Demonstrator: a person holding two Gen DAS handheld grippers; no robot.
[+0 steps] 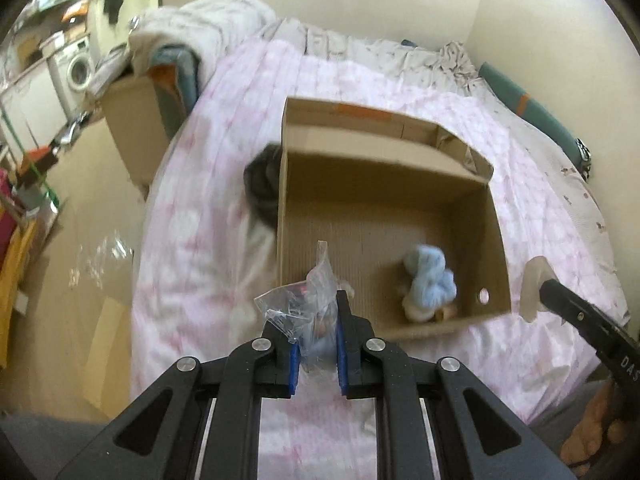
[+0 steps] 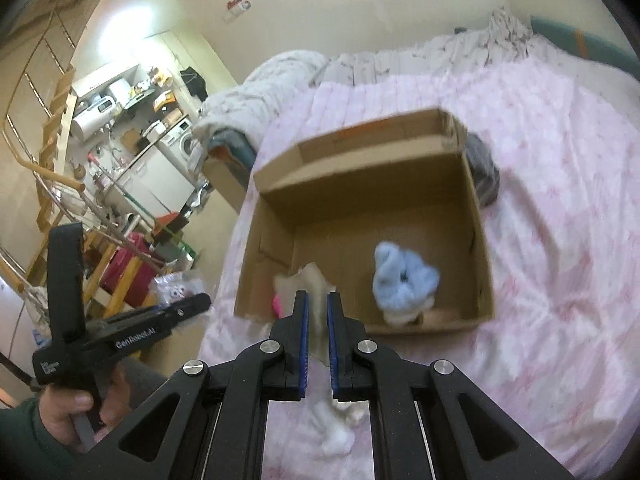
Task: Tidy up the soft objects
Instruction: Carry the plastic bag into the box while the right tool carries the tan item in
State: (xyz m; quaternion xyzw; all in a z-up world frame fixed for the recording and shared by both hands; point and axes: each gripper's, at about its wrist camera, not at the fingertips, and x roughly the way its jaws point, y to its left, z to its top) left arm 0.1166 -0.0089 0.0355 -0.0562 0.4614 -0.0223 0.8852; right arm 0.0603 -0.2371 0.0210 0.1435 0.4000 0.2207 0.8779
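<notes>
An open cardboard box (image 1: 496, 216) (image 2: 476, 216) sits on the pink bed. A light blue plush (image 1: 430, 278) (image 2: 404, 276) lies inside it near the front wall. My left gripper (image 1: 317, 340) is shut on a clear plastic bag (image 1: 300, 296) with small items inside, held above the box's near left corner. My right gripper (image 2: 317, 320) is shut on a cream soft toy (image 2: 316, 280), held over the box's front edge; the toy also shows in the left wrist view (image 1: 534, 288). A dark grey soft thing (image 1: 262, 184) (image 2: 484, 172) lies on the bed beside the box.
The pink floral bedspread (image 1: 224, 208) (image 2: 560, 184) covers the bed. A second cardboard box (image 1: 136, 120) with bedding stands by the bed's far corner. A washing machine (image 1: 78, 66) and cluttered shelves are beyond. A wooden stair rail (image 2: 52, 176) is at left.
</notes>
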